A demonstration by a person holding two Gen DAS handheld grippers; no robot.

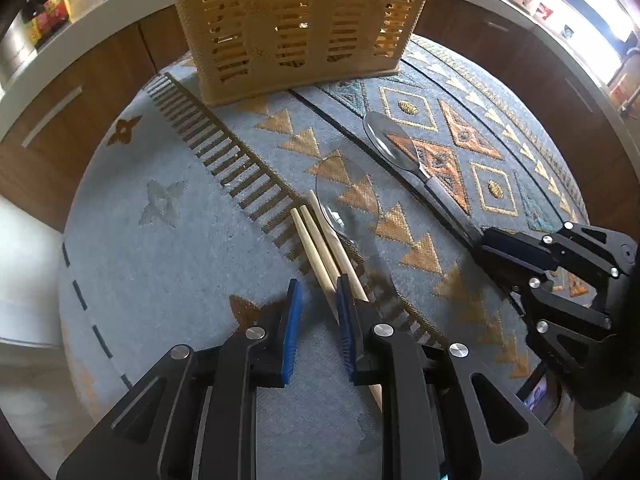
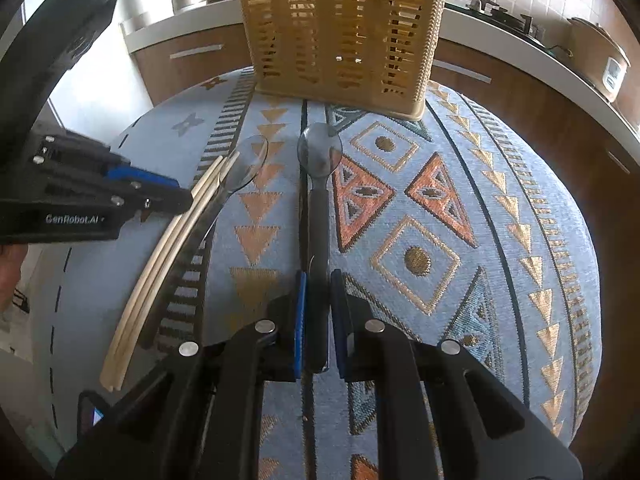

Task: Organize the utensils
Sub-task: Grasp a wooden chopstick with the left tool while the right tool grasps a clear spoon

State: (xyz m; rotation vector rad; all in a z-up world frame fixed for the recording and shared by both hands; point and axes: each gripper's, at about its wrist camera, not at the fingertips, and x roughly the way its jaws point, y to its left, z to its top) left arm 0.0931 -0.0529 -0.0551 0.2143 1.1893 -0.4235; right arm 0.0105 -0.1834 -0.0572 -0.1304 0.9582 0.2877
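On a patterned cloth-covered desk (image 2: 460, 208), the right hand-held gripper (image 2: 318, 320) clamps a dark-handled spoon (image 2: 319, 184) while the left hand-held gripper (image 1: 318, 320), jaws slightly apart, straddles wooden chopsticks (image 1: 320, 248) beside a clear spoon (image 1: 344, 196), the slatted yellow basket (image 2: 340, 32) standing beyond.

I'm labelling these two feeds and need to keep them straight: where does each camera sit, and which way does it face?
Left wrist: sits on the left gripper, looking steeply down at the chopsticks and clear spoon; the right gripper shows at the right edge.
Right wrist: sits on the right gripper, looking down along the dark-handled spoon it clamps; the left gripper shows at the left edge.
Shared: both face the slotted basket across the patterned cloth, and both see both spoons and the chopsticks.
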